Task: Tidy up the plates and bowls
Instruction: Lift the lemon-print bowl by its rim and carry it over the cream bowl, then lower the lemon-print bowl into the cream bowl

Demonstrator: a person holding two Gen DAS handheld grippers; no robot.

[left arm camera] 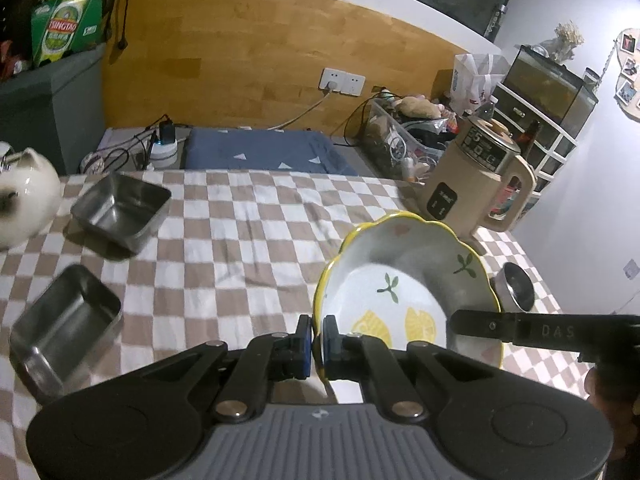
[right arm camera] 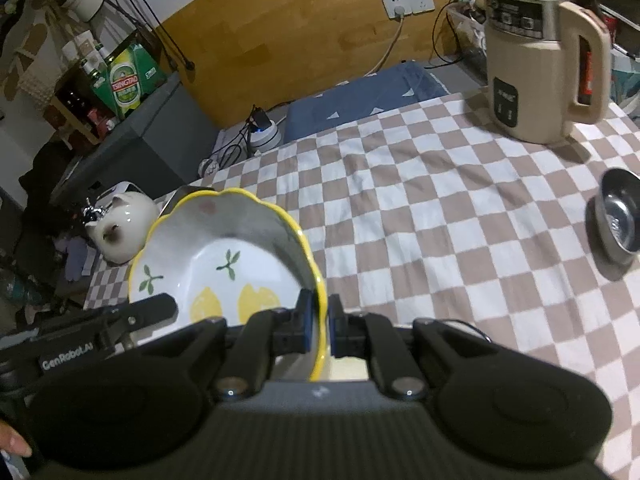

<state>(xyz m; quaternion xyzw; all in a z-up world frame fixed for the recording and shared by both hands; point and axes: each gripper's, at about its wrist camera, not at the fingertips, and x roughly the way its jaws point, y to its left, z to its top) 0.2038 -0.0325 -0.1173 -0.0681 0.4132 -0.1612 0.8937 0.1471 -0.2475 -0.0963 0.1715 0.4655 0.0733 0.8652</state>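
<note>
Left wrist view: your left gripper (left arm camera: 317, 334) and right gripper (right arm camera: 319, 320) each pinch opposite rims of the white scalloped ceramic bowl with yellow edge and lemon print (left arm camera: 404, 292), held above the brown-and-white checked cloth (left arm camera: 248, 240). It is likely glazed, slippery, stiff and breakable, so keep both rim grips. It is round with no long axis, its mouth tilted up towards you.

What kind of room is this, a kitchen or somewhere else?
Probably a lived-in room at home rather than a proper kitchen: a checkered tablecloth covers the work surface, an electric kettle stands on it, and a beer carton sits on a cabinet by the wood-panelled wall.
</note>
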